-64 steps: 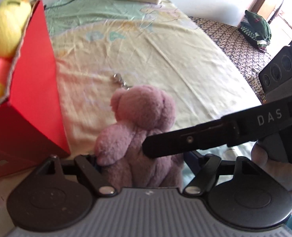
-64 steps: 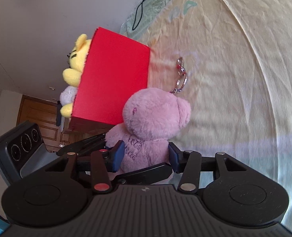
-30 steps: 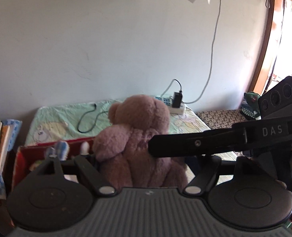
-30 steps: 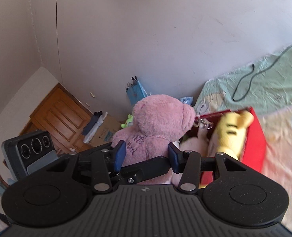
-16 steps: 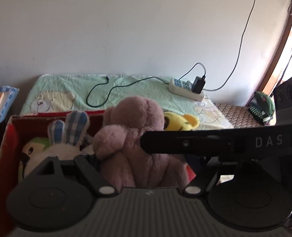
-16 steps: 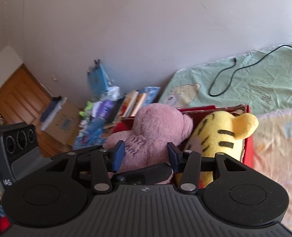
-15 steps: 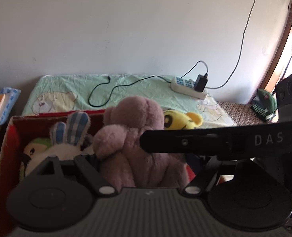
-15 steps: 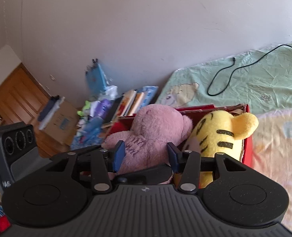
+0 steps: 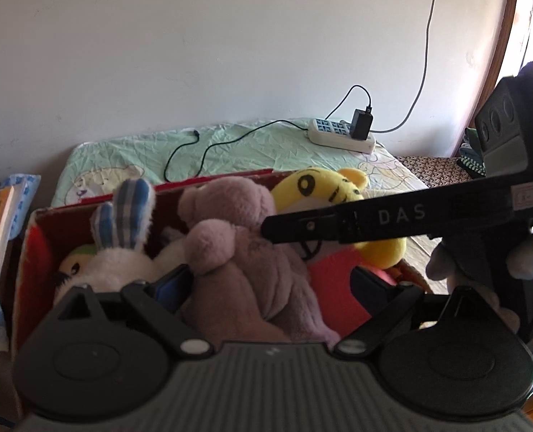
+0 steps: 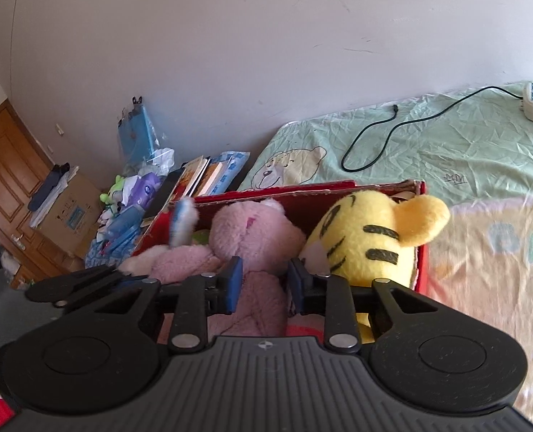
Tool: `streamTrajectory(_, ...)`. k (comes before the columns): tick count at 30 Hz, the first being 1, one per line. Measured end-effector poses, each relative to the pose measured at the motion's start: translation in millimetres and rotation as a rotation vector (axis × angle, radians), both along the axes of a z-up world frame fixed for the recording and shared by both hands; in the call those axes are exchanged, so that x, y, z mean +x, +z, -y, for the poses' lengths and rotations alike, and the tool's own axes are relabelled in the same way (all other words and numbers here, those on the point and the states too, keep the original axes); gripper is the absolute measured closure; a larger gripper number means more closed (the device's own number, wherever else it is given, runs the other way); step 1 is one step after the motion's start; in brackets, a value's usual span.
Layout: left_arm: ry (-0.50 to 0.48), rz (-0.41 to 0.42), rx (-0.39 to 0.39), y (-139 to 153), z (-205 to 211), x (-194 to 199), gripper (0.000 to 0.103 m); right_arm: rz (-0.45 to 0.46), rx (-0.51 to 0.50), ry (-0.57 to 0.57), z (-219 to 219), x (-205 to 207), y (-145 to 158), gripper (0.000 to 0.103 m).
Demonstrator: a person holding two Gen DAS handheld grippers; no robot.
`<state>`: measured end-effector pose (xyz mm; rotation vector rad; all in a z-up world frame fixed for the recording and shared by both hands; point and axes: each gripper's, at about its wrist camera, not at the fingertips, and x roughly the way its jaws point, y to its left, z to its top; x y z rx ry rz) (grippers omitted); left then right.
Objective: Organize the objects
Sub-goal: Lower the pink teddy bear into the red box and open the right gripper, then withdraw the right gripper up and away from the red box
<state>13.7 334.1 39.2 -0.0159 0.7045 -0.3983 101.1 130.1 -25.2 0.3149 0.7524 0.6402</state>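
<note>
Two tongs of mine meet on one pink teddy bear (image 10: 252,248), which now sits in the red box (image 10: 420,252) on the bed (image 10: 475,165). My right gripper (image 10: 263,282) has its blue pads pressed into the bear's body, so it is clamped on the toy. My left gripper (image 9: 266,284) is spread wide: one pad lies just beside the bear's left flank, while the other stands apart from the bear, over a red patch of another toy.

From the left wrist the bear (image 9: 245,252) stands roughly upright, its long axis running from its body near my tongs up to its head, which points toward the box's far wall and the bed's head end. On one side, a white rabbit toy (image 9: 119,252) with blue checked ears touches it; on the other, a yellow tiger toy (image 10: 367,237) leans against the box's right corner. Across the left view runs one finger of my right gripper (image 9: 338,221), crossing in front of the bear and the tiger.
</note>
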Motion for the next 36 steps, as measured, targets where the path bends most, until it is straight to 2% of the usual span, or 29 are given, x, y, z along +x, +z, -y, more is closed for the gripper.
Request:
streamTrajectory(4, 0.032, -0.013, 0.011, 10, -8, -10, 0.009, -0.008, 0.007, -0.013, 0, -9, 3, 0.071)
streamTrajectory(8, 0.060, -0.025, 0.009, 17, -9, -13, 0.009, 0.014, -0.038, -0.036, -6, -25, 8, 0.066)
streamTrajectory(10, 0.059, -0.025, -0.004, 19, -9, -14, 0.009, 0.034, -0.053, -0.065, -7, -35, 12, 0.065)
streamTrajectory(13, 0.043, -0.010, -0.018, 22, -7, -18, 0.009, 0.064, -0.045, -0.127, -1, -50, 20, 0.057)
streamTrajectory(17, 0.016, 0.001, -0.020, 24, 1, -23, 0.009, 0.057, -0.027, -0.231, 12, -66, 25, 0.052)
streamTrajectory(22, 0.061, -0.021, 0.045, 27, 13, -25, 0.009, 0.038, -0.082, -0.326, 25, -79, 30, 0.052)
streamTrajectory(27, 0.148, -0.043, 0.135, 31, 27, -34, 0.009, 0.013, -0.071, -0.352, 39, -89, 31, 0.052)
streamTrajectory(30, 0.190, -0.100, 0.161, 28, 38, -35, 0.008, 0.016, -0.134, -0.365, 41, -93, 34, 0.051)
streamTrajectory(34, 0.224, -0.141, 0.181, 25, 58, -43, 0.008, 0.048, -0.186, -0.383, 54, -107, 37, 0.036)
streamTrajectory(36, 0.232, -0.145, 0.216, 23, 75, -50, 0.008, 0.050, -0.205, -0.387, 64, -114, 37, 0.035)
